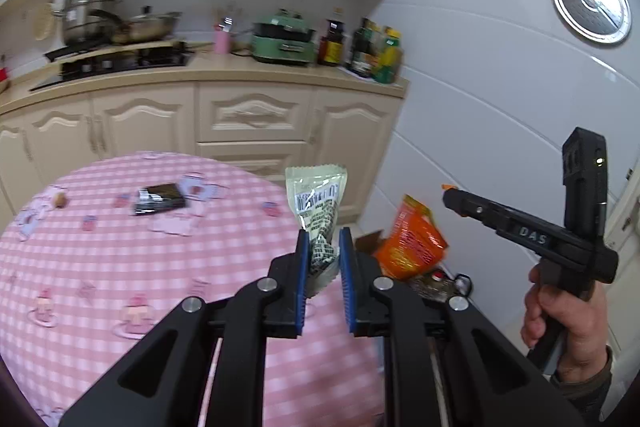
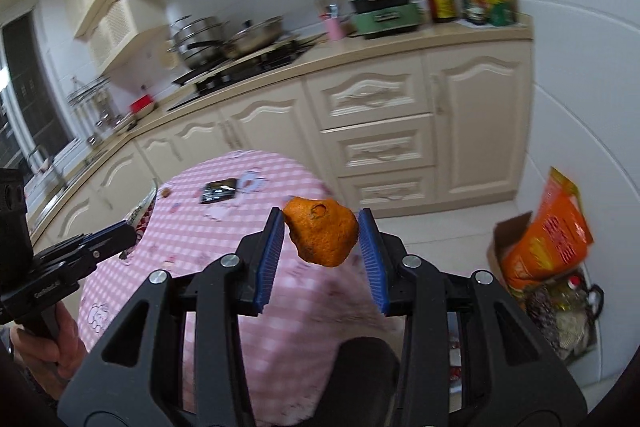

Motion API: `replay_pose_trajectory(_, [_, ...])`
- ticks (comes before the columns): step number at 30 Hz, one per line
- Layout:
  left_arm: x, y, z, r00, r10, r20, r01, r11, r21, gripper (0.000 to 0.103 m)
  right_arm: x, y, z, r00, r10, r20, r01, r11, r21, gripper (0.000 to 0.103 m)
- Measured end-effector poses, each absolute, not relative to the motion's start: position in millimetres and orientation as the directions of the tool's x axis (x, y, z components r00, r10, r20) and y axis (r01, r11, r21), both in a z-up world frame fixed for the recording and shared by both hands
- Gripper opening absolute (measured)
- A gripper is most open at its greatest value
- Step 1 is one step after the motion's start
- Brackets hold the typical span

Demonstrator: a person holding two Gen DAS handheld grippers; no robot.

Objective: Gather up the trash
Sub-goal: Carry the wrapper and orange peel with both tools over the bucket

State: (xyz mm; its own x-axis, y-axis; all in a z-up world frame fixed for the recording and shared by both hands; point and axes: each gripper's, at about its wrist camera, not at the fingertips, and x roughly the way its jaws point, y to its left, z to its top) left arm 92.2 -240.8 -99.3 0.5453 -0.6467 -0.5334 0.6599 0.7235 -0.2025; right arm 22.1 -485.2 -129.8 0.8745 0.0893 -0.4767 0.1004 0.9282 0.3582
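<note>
My left gripper (image 1: pixel 323 234) is shut on the twisted lower end of a pale green snack wrapper (image 1: pixel 316 193), which stands up above the pads. My right gripper (image 2: pixel 320 227) is shut on a piece of orange peel (image 2: pixel 322 237) that fills the gap between the blue pads. Both hang over the near right edge of a round table (image 1: pixel 120 267) with a pink checked cloth. A black wrapper (image 1: pixel 158 199) and a small brown scrap (image 1: pixel 61 199) lie on its far side. The right gripper (image 1: pixel 451 194) shows in the left wrist view, held by a hand (image 1: pixel 560 315).
On the floor by the white wall, right of the table, an orange bag (image 2: pixel 548 239) leans in a cardboard box (image 2: pixel 506 231) above a cluttered basket (image 2: pixel 560 311). Cream cabinets (image 2: pixel 380 115) and a counter with pots and bottles run behind the table.
</note>
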Motion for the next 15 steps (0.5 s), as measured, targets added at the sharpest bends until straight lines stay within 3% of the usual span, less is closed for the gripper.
replay_pose_trajectory(15, [70.6, -378.0, -169.3, 0.350, -0.692, -0.632, 0.764, 0.601, -0.235, 0.014, -17.4, -580.8, -200.1, 0.830, 0.009, -0.558, 0.286, 0.851, 0.440, 0.038])
